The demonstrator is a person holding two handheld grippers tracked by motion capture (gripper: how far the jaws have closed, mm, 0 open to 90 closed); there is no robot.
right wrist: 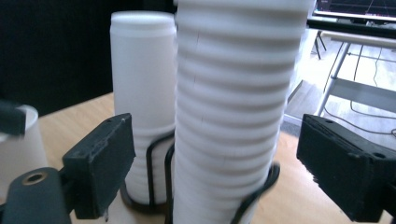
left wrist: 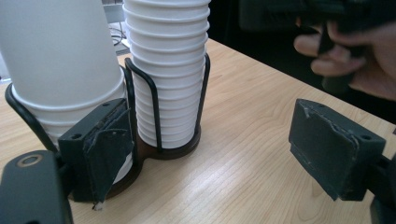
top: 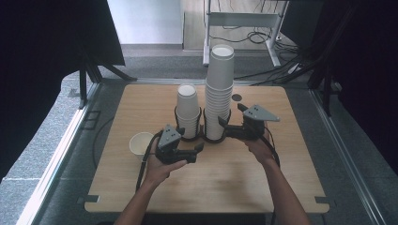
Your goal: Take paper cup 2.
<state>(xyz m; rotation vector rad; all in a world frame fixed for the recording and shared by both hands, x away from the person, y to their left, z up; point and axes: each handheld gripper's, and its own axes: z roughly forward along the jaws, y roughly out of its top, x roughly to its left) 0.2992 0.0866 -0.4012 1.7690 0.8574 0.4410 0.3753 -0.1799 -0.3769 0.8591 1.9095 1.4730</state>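
1. Wooden table (top: 244, 178): black wire double cup holder (top: 202, 136) sits mid-table, toward the far side.
2. Tall stack of white paper cups (top: 218, 89) in the holder's right ring; shorter stack (top: 187, 110) in the left ring.
3. Single cup (top: 141, 143) upright on the table, left of the holder, just beside the left gripper.
4. Right gripper (top: 224, 129): jaws spread, either side of the tall stack's base, pads not touching it.
5. Left gripper (top: 199, 149): near side of the holder, jaws apart, nothing between them.
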